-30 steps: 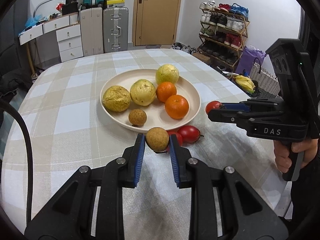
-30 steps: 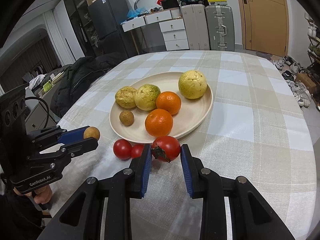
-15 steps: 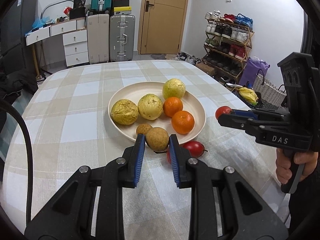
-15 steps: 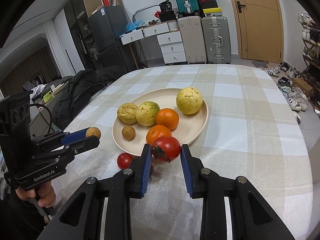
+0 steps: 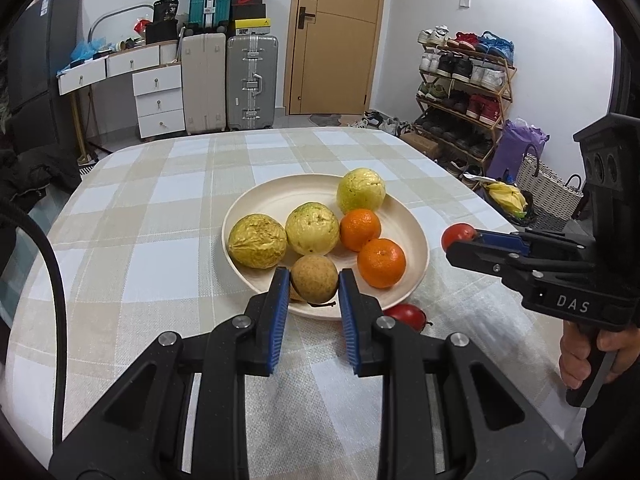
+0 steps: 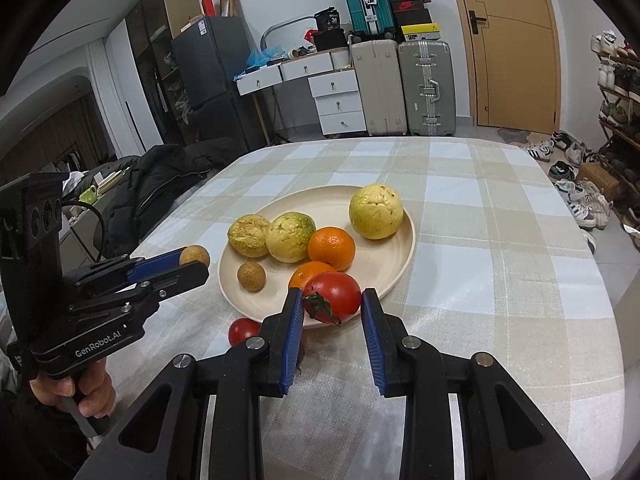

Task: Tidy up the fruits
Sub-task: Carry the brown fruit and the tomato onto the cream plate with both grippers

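A cream plate (image 5: 264,200) (image 6: 400,264) on the checked table holds three yellow-green guavas, two oranges (image 5: 381,263) and a small brown fruit (image 6: 251,276). My left gripper (image 5: 314,286) is shut on a second small brown fruit (image 5: 314,284), held above the plate's near rim; it also shows in the right wrist view (image 6: 195,256). My right gripper (image 6: 329,306) is shut on a red tomato (image 6: 334,297), held above the plate's right front edge; it shows in the left wrist view (image 5: 458,236). Two tomatoes (image 5: 406,314) (image 6: 244,330) lie on the cloth by the plate.
The table's right edge is near a shoe rack (image 5: 464,92) and baskets (image 5: 548,196). A dark coat (image 6: 160,184) lies at the table's left side. Suitcases (image 5: 252,80) and a drawer unit stand beyond the far edge.
Both grippers have risen and moved forward with their fruit. The brown fruit now hangs over the plate's near rim, and the tomato is over the plate's edge.
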### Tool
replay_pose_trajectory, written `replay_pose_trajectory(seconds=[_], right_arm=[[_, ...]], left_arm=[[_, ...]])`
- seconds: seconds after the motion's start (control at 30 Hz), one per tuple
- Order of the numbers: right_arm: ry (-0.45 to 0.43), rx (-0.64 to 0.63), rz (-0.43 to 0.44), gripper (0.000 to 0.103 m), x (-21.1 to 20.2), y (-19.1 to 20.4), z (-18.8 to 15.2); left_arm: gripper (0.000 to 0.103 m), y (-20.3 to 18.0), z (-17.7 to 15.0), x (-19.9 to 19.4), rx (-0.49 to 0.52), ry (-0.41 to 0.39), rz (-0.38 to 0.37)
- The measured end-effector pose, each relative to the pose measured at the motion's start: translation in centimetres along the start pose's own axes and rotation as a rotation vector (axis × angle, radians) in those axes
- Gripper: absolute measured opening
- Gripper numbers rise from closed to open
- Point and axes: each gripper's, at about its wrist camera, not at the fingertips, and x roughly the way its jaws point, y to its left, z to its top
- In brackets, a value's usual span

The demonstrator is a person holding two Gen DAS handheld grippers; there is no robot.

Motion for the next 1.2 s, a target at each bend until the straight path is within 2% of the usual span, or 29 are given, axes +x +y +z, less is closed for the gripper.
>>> replay_pose_trajectory(seconds=[0.73, 1.2], right_arm=[[0.019, 0.05, -0.014, 0.03, 3.0, -0.7, 2.2], [0.041, 0.078, -0.035, 0.03, 4.8, -2.1, 2.9]], left_arm=[[0.022, -0.1, 1.3, 3.9, 0.024, 0.016, 0.022], [0.022, -1.1, 1.5, 5.9, 0.048, 0.052, 0.018]])
